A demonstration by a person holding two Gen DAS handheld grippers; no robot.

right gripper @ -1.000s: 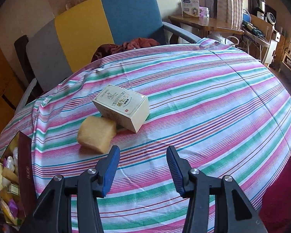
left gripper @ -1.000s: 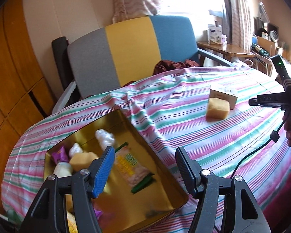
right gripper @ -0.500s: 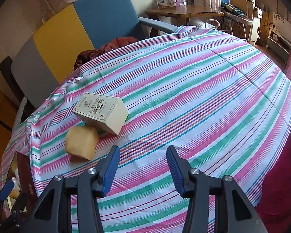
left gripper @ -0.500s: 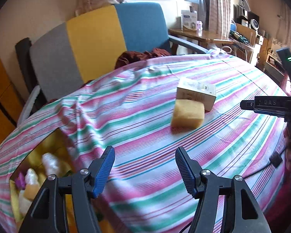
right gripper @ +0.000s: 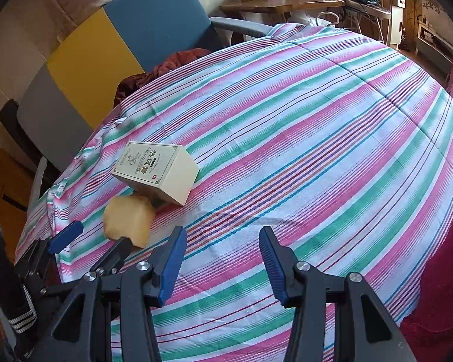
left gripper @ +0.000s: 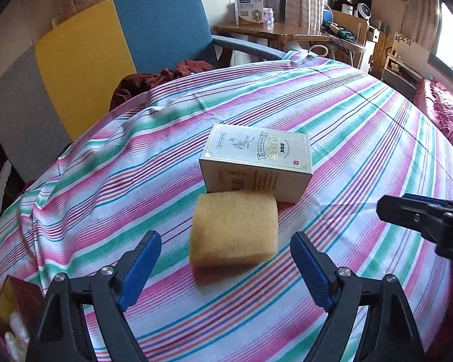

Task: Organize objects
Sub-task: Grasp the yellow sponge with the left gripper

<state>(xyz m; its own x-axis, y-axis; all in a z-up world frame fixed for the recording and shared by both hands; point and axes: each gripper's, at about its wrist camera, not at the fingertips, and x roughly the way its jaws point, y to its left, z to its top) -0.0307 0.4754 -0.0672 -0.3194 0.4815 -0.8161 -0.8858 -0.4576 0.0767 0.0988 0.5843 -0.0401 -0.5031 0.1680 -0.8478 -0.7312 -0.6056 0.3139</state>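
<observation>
A yellow sponge (left gripper: pixel 234 230) lies on the striped tablecloth (left gripper: pixel 362 138), touching a cream printed box (left gripper: pixel 256 160) behind it. My left gripper (left gripper: pixel 226 268) is open, its blue pads on either side of the sponge's near end, not touching it. In the right wrist view the sponge (right gripper: pixel 128 220) and box (right gripper: pixel 157 172) sit at the left, with the left gripper (right gripper: pixel 90 238) beside the sponge. My right gripper (right gripper: pixel 222 267) is open and empty over bare cloth, to the right of the sponge.
A corner of the gold tin (left gripper: pixel 12 310) with wrapped items shows at the lower left. A grey, yellow and blue chair (left gripper: pixel 105 39) with a dark red cloth (left gripper: pixel 166 75) stands behind the table. A wooden side table (left gripper: pixel 271 28) stands at the back.
My left gripper swung from over the gold tin to the right and closed in on the sponge. My right gripper drifted right and back; the sponge and box now sit further left in its view.
</observation>
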